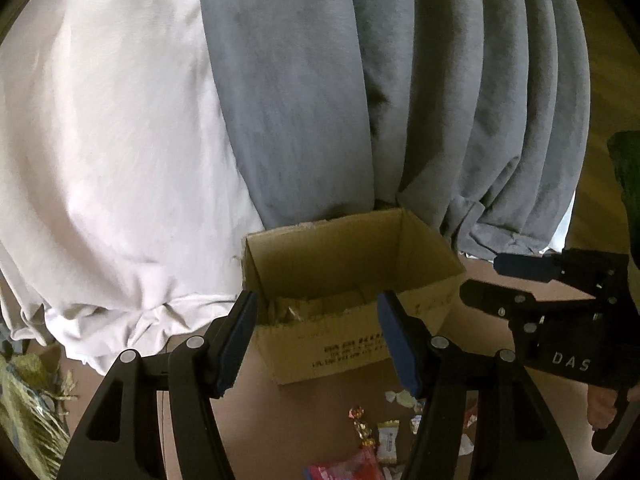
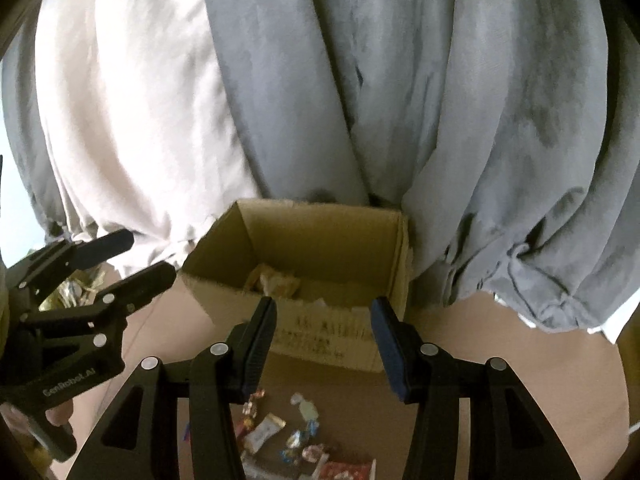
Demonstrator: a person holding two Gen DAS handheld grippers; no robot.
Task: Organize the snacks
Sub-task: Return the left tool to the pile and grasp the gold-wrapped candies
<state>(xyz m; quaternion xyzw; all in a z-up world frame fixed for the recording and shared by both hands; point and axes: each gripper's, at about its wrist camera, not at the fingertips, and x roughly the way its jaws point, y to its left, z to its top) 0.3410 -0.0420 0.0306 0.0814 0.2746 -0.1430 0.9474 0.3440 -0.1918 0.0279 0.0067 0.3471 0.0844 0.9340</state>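
Note:
An open cardboard box stands on the brown floor against the curtains. Wrapped snacks and crumpled paper lie inside it. My left gripper hovers open over the box's near rim, with nothing between its fingers. My right gripper is also open and empty above the near wall of the box. Each gripper shows in the other's view: the right one beside the box's right corner, the left one beside its left corner. Several loose candies and a red packet lie on the floor in front of the box.
A white curtain and a grey curtain hang down to the floor right behind the box. A dried plant bundle lies at the far left. A person's hand holds the right gripper's handle.

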